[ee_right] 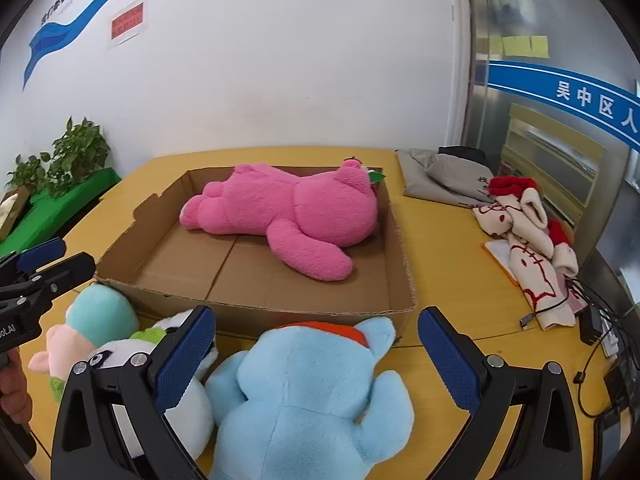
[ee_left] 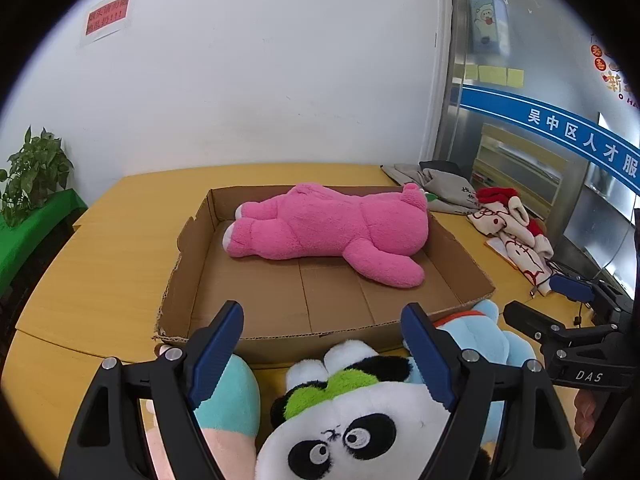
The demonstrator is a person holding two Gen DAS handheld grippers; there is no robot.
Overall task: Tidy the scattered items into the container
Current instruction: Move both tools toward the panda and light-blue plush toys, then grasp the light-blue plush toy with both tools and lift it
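Left jaws: spread wide on the left gripper (ee_left: 322, 350), gripping nothing, hanging over the panda plush (ee_left: 352, 424).
Right jaws: likewise spread on the right gripper (ee_right: 316, 354), empty, straddling the light blue plush (ee_right: 304, 396) lying below them.
Cardboard tray (ee_right: 256, 312): just ahead of both jaw pairs; the pink plush bear (ee_right: 288, 216) lies inside, toward its far wall.
Teal-and-pink plush (ee_right: 96, 320): left of the right jaws, against the tray's near wall.
Yellow table (ee_right: 448, 248): under everything.
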